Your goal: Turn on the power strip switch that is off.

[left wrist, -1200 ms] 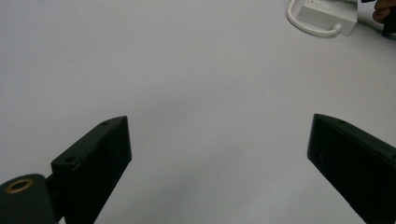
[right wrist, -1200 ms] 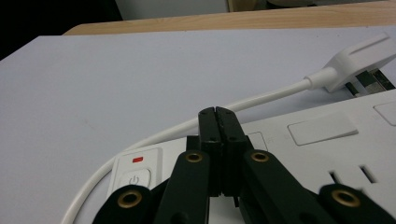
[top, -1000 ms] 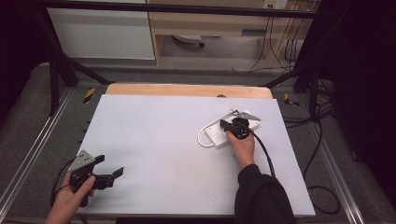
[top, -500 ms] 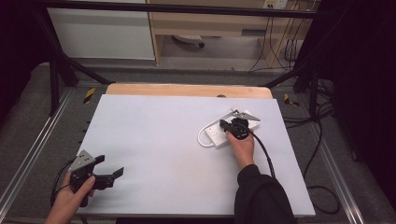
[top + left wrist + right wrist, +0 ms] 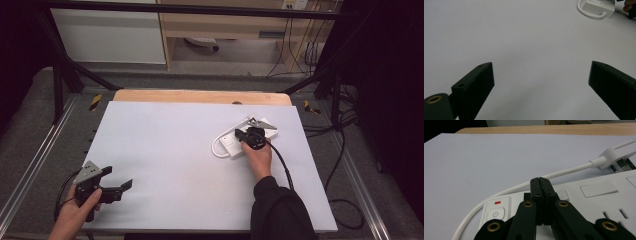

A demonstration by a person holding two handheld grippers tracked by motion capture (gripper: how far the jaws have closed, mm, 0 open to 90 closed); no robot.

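Holding my right gripper (image 5: 243,135) over the white power strip (image 5: 235,146), I see its jaws pressed flat together with nothing between them, tips just above the strip's top face beside the power button (image 5: 495,214). That strip lies near the right edge of the white board (image 5: 165,150), toward the far corner, its white cord (image 5: 554,175) looping round to the plug (image 5: 617,151). My left gripper (image 5: 120,187) sits at the near left corner, jaws spread wide over bare board.
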